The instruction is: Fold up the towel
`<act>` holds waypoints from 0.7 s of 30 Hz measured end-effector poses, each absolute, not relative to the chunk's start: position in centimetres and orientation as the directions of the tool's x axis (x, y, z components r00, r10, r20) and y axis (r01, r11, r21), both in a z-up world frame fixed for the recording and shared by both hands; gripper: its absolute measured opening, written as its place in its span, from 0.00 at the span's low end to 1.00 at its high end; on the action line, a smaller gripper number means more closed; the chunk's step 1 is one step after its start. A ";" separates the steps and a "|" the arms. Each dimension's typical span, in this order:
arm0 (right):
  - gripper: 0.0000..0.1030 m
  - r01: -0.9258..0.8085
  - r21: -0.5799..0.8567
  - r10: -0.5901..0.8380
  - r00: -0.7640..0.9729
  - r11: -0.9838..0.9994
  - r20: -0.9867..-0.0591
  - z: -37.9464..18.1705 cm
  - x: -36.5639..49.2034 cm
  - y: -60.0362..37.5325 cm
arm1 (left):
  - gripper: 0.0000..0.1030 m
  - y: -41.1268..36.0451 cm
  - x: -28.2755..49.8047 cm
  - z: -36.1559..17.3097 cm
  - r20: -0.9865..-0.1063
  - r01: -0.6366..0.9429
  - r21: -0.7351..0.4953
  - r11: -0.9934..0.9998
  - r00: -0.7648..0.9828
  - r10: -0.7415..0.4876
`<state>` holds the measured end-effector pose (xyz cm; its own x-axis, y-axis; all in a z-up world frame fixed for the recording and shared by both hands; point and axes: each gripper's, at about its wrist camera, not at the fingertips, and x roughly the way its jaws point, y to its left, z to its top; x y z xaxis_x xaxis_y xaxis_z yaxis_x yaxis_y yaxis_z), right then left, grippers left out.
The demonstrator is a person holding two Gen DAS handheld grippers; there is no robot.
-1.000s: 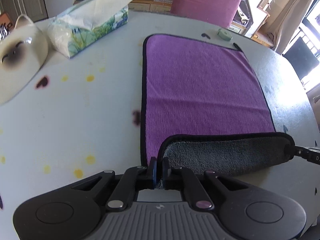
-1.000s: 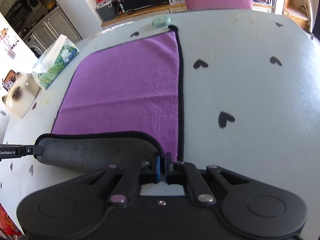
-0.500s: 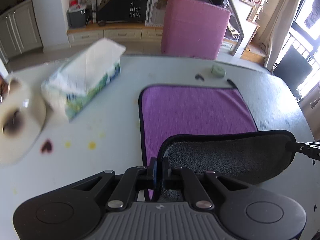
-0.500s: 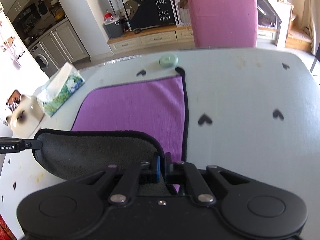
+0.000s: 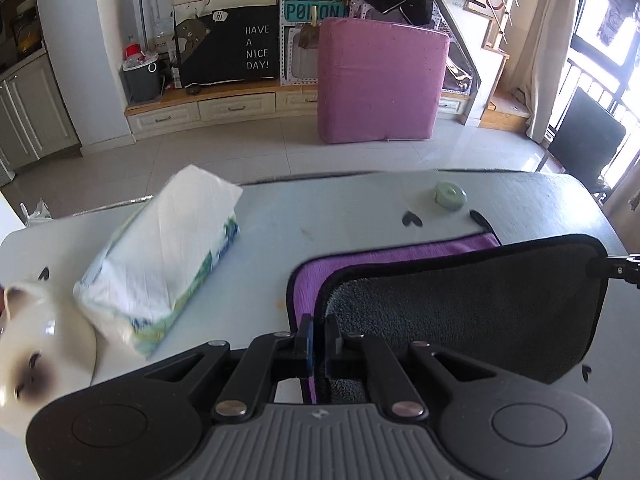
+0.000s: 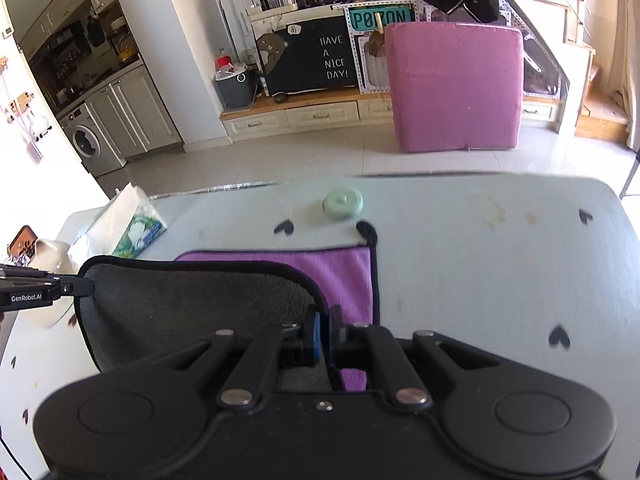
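The towel (image 5: 460,312) is purple on top and grey underneath with a black hem. It lies on the pale table, and its near edge is lifted and carried over the far part, grey side up. My left gripper (image 5: 319,340) is shut on the towel's near left corner. My right gripper (image 6: 324,334) is shut on the near right corner. In the right wrist view the raised grey flap (image 6: 192,312) covers most of the purple side (image 6: 340,276). The other gripper's tip shows at the frame edge in each view.
A tissue pack (image 5: 164,260) lies left of the towel, with a white cat-shaped ceramic piece (image 5: 44,344) beside it. A small green round lid (image 5: 450,195) sits near the table's far edge (image 6: 440,178). Black heart marks dot the table. A pink cushion stands on the floor beyond.
Both grippers have carried the towel's near edge up and forward toward the far edge. The grey flap now covers far more of the purple side.
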<state>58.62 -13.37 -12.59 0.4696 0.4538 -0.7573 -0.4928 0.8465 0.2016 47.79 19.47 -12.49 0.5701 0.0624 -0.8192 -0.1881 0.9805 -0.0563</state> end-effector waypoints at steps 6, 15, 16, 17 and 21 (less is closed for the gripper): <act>0.04 -0.492 0.187 0.444 0.479 0.850 -0.757 -12.6 61.5 -11.7 | 0.06 20.0 50.7 -12.6 -0.810 -0.189 -0.047 0.981 0.581 0.073; 0.04 -0.470 0.165 0.408 0.482 0.867 -0.775 -14.1 64.4 -8.7 | 0.06 20.3 54.3 -15.4 -0.838 -0.212 -0.018 0.977 0.536 0.101; 0.04 -0.467 0.160 0.402 0.484 0.870 -0.777 -14.3 64.5 -8.3 | 0.06 20.4 54.7 -15.6 -0.841 -0.218 -0.020 0.976 0.532 0.101; 0.04 -0.463 0.156 0.396 0.484 0.873 -0.780 -14.5 64.7 -8.0 | 0.06 20.3 55.1 -15.8 -0.842 -0.222 -0.021 0.975 0.529 0.102; 0.04 -0.442 0.139 0.371 0.496 0.886 -0.785 -15.0 65.6 -7.1 | 0.06 20.5 56.1 -16.4 -0.845 -0.229 -0.024 0.973 0.524 0.103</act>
